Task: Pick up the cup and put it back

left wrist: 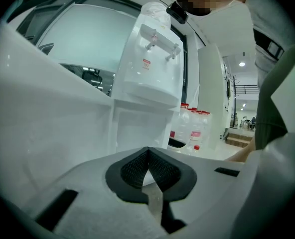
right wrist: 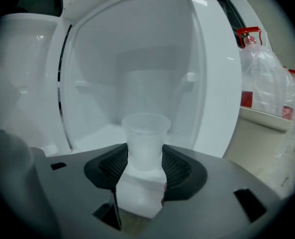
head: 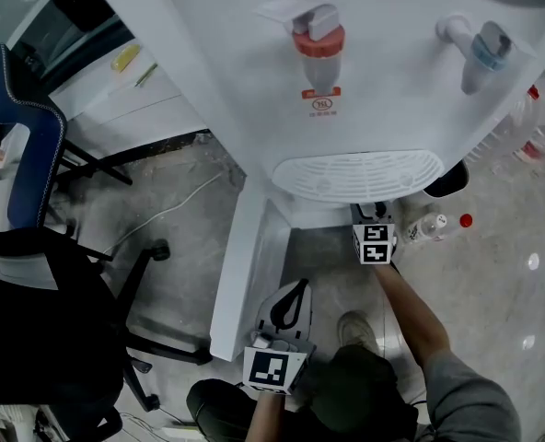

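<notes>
Right gripper view: I am clasping the cup (right wrist: 146,142) between my pads (right wrist: 176,169) (left gripper (left wrist: 148,154) closed on nothing), best squeezing gently and holding it upright.

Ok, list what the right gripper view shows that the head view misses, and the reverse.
Only the right gripper view: the clear cup gripped between the right gripper's fingers, facing the dispenser's lower compartment. Only the head view: the red tap, blue tap, drip tray, blue chair. Both: the white dispenser, red-capped bottles.
</notes>
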Demonstrator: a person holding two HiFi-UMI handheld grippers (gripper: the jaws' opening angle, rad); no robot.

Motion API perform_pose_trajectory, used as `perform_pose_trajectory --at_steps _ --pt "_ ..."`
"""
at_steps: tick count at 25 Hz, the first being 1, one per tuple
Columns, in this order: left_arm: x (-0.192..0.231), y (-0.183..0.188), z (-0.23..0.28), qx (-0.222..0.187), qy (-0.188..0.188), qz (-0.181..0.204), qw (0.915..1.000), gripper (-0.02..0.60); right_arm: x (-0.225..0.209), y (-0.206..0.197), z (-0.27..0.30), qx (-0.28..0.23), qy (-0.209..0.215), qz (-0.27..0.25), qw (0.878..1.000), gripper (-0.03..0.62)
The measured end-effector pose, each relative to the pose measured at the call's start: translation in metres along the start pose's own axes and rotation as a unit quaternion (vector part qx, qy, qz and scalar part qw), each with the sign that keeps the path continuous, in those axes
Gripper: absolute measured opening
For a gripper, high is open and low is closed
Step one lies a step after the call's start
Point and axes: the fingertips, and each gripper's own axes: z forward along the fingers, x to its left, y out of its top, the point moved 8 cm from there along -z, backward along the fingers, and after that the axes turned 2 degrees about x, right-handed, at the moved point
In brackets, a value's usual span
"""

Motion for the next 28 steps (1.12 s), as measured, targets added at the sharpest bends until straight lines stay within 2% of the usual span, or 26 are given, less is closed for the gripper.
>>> perform_pose_trajectory --at_steps 12,14,16,23,26,28 --pt "0.001 -0.005 -0.001 0.003 -0.006 -0.012 0.9999 0.009 0.009 0.001 0.020 0.009 0.008 0.004 1.000 0.218" --pt "0.003 -0.003 -0.002 0.001 -0.006 -0.013 0.9999 0.009 0.010 0.000 0.017 0.008 0.010 0.006 1.000 0.261" --pt "0.004 -0.002 -0.003 -0.002 -0.007 -0.013 0.9999 0.009 0.008 -0.004 0.012 0.004 0.011 0.017 1.000 0.275" --pt "0.000 0.004 -0.008 0.008 -0.008 -0.002 0.9999 0.009 0.010 -0.008 -0.018 0.002 0.034 0.027 0.999 0.274" --pt "-0.006 0.011 -0.010 -0.005 -0.020 -0.005 0.9998 0.009 0.010 -0.006 -0.027 0.001 0.041 0.022 0.999 0.271" --pt "-0.008 0.016 -0.013 -0.007 -0.021 -0.003 0.9997 0.009 0.009 -0.001 -0.033 -0.005 0.042 0.024 0.999 0.241"
